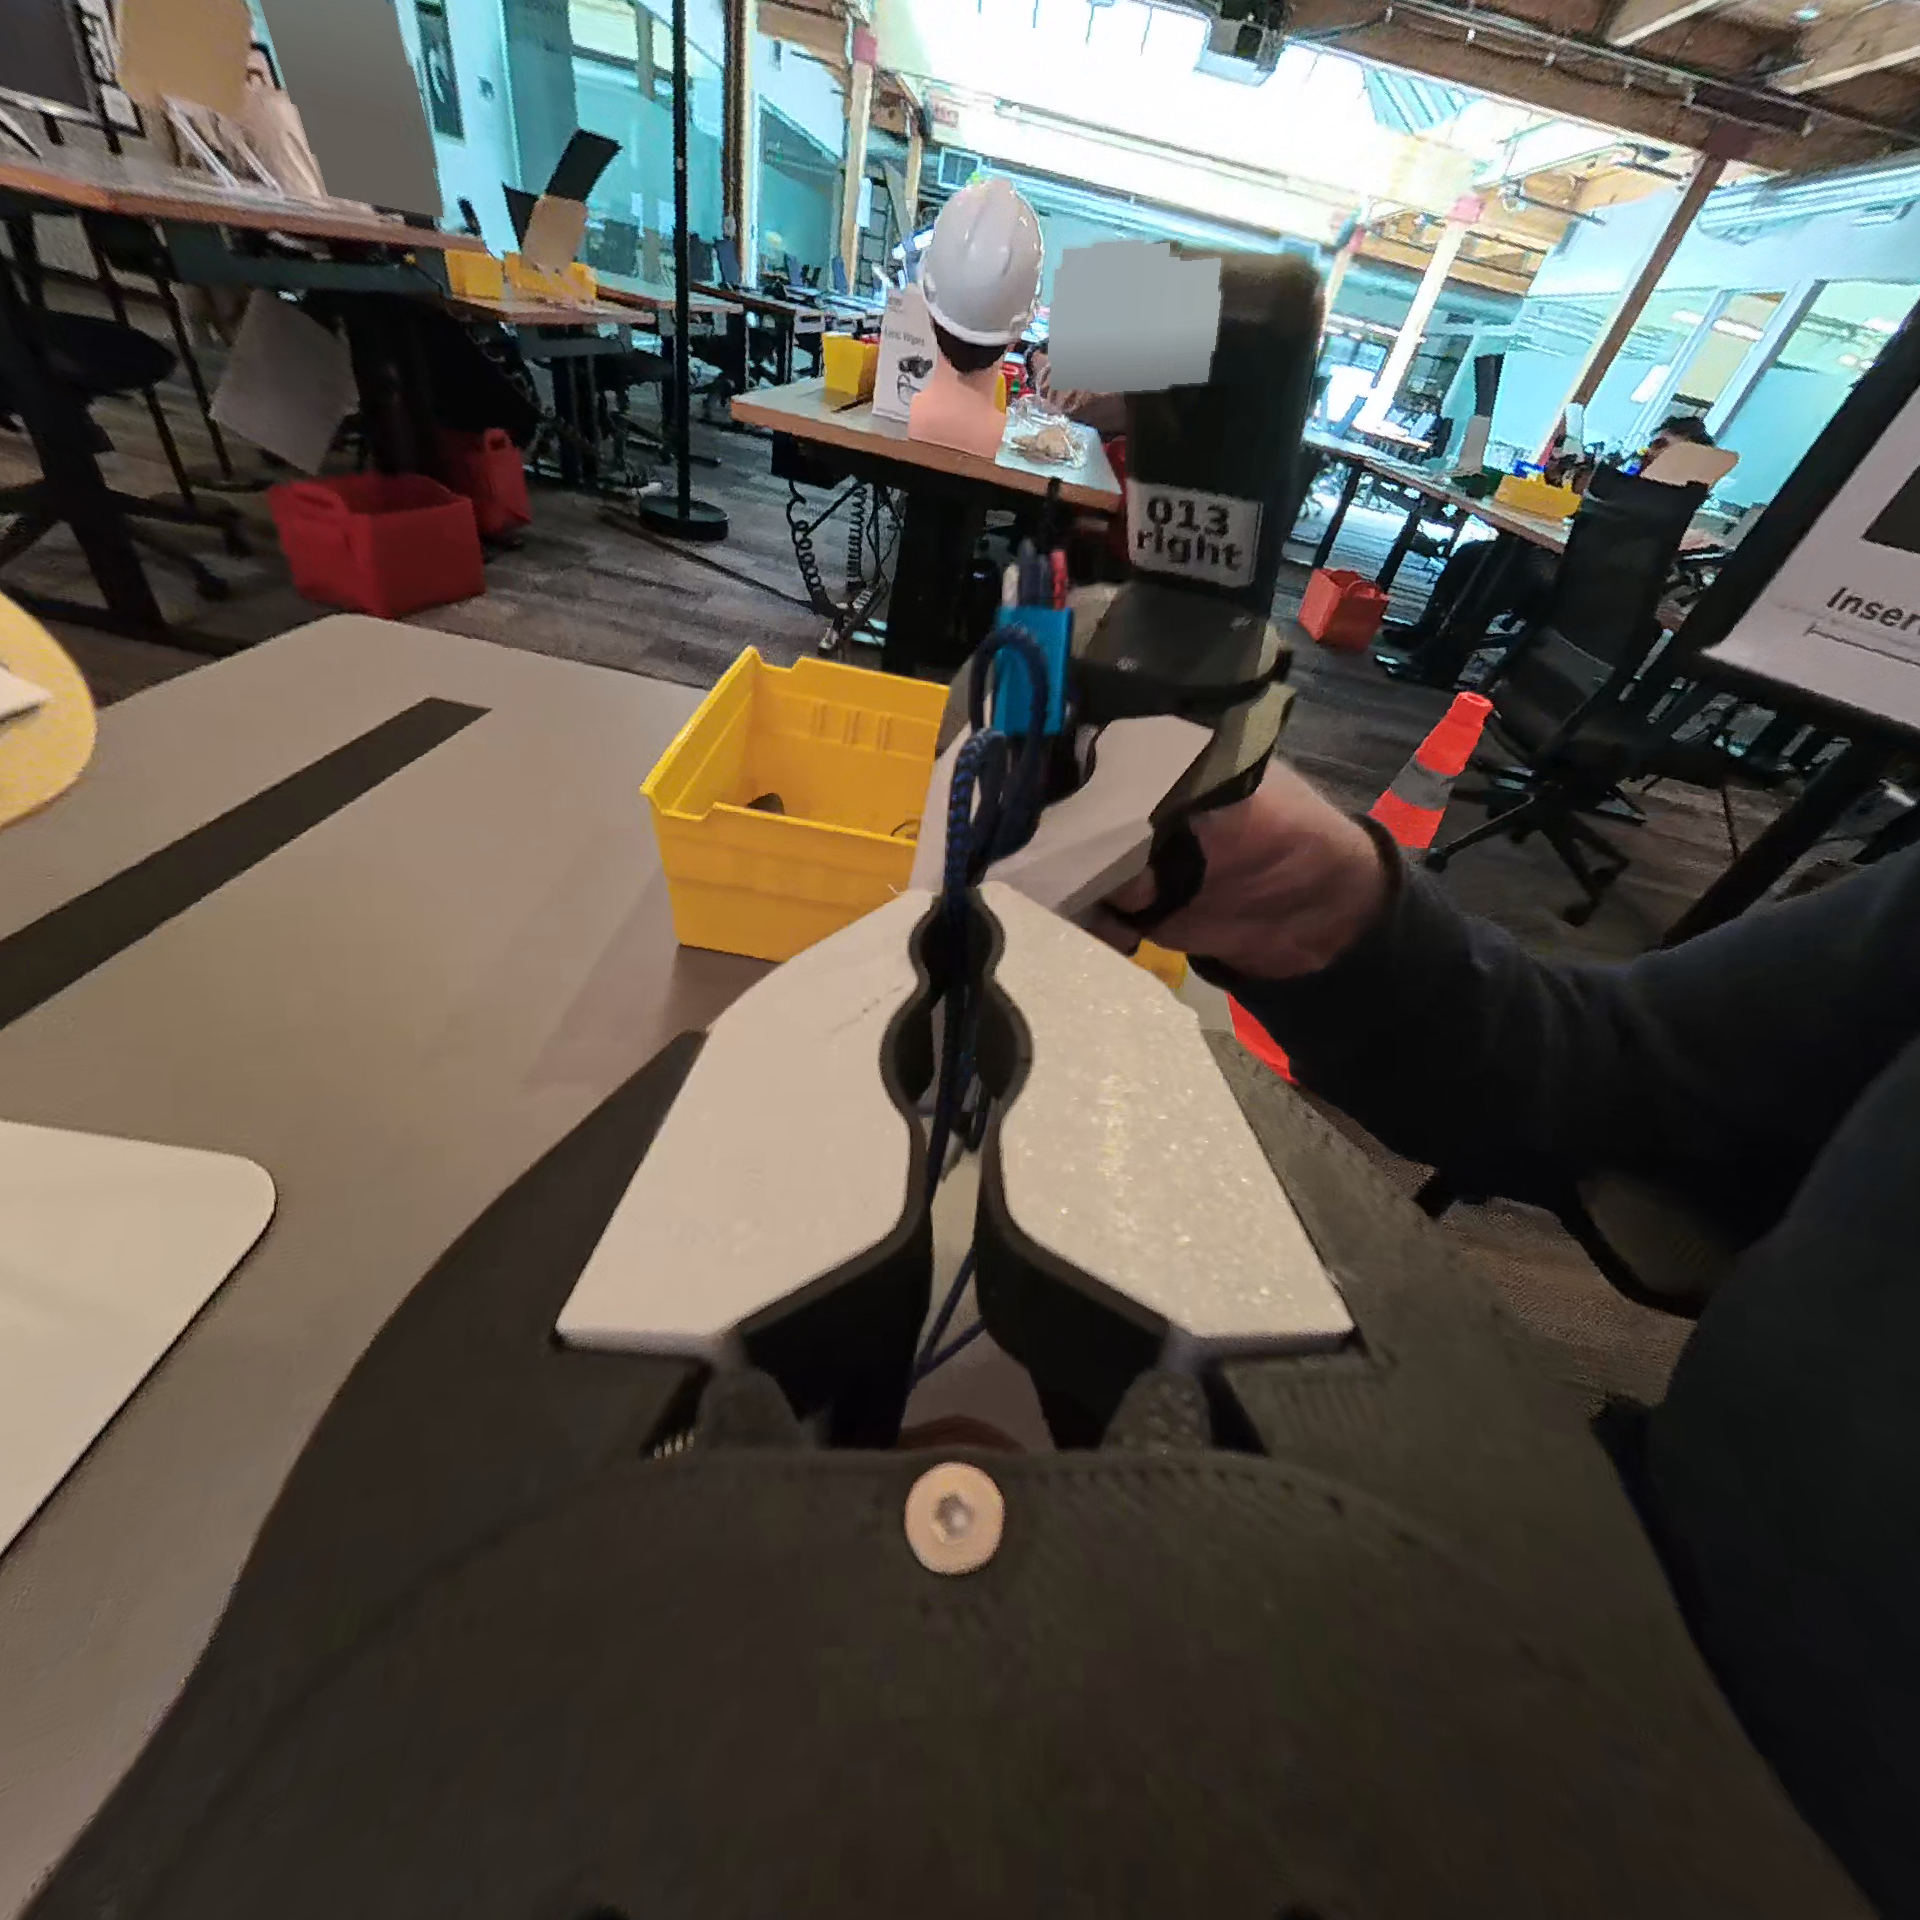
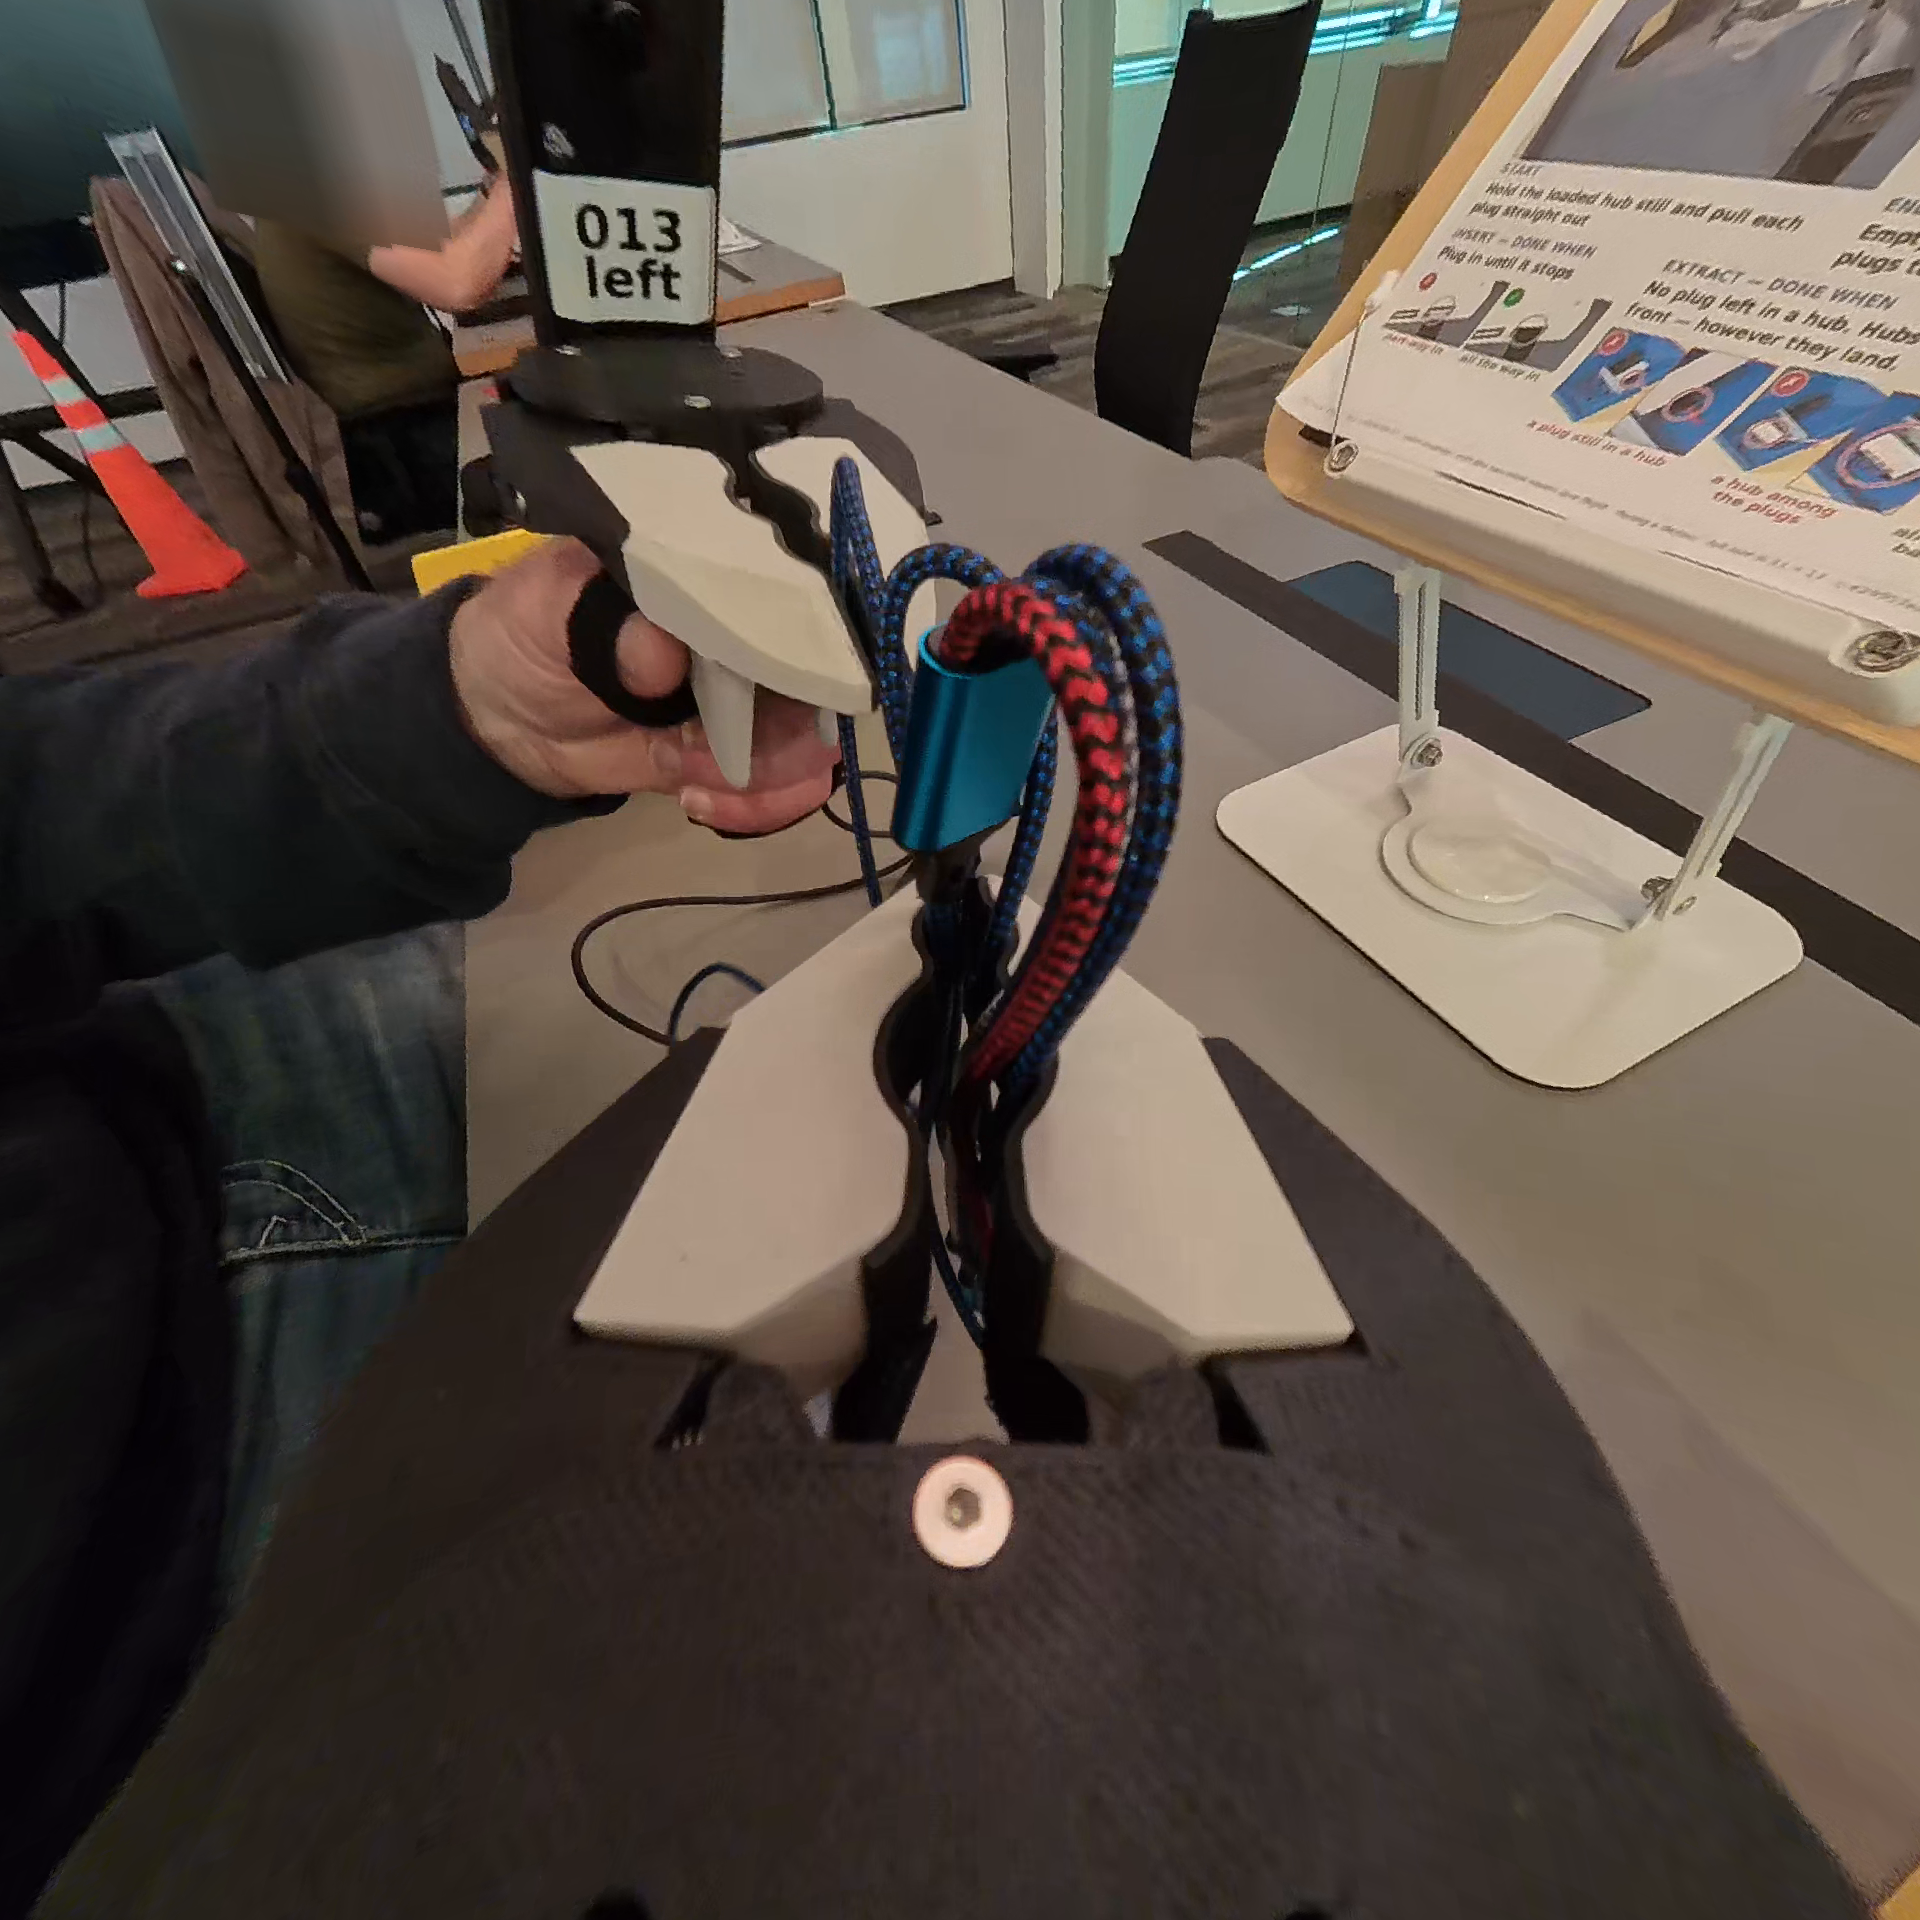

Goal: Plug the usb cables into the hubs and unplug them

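One blue hub [image 2: 971, 753], three braided cables [image 2: 1091, 727], two blue and one red, one yellow bin [image 1: 790, 805], two grippers [image 2: 951, 935]

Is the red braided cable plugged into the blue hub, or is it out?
Plugged in, it seems: the red braided cable arches into the top of the blue hub beside the blue cables. How deep it sits, cannot tell.

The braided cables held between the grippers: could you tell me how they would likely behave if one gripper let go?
The braided cables arch in loops above the right gripper, so they are probably springy yet floppy. Released, they would likely sag and swing. The blue hub hangs among them, apparently light, and might dangle or twist from the left gripper.
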`<state>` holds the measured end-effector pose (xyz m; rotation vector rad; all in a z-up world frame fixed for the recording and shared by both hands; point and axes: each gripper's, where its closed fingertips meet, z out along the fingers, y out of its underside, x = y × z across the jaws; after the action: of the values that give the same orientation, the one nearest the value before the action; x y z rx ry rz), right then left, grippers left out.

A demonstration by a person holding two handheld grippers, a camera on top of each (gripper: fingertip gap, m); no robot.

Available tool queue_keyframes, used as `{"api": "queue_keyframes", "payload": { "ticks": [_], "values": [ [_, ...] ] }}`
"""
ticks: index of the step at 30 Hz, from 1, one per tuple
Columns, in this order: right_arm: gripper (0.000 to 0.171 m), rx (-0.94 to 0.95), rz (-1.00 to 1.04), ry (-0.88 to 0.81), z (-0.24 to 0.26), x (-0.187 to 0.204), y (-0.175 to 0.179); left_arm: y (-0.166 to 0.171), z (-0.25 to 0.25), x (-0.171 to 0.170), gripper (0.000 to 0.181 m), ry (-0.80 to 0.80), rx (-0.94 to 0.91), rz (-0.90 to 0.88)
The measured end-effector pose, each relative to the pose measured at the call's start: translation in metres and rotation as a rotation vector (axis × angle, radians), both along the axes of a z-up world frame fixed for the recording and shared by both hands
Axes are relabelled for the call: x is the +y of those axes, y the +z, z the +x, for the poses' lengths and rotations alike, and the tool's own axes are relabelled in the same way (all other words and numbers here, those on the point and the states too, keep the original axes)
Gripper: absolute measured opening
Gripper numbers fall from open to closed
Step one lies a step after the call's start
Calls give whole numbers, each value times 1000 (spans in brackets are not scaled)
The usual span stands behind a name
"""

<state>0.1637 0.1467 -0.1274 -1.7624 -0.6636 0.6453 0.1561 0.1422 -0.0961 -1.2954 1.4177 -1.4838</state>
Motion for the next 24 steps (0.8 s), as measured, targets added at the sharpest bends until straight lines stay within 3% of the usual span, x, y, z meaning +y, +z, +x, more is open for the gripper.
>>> {"api": "queue_keyframes", "payload": {
  "ticks": [13, 20, 24],
  "values": [
    [0, 21, -24, 168, -31, -10, -6, 15, 19, -22, 1, -58, -41, 40],
    [0, 187, -35, 313, -37, -22, 1, 14, 15, -19, 1, -78, -41, 50],
    [1, 179, 7, 271, -42, -12, -3, 11, 21, -23, 1, -89, -18, 70]
  ]
}}
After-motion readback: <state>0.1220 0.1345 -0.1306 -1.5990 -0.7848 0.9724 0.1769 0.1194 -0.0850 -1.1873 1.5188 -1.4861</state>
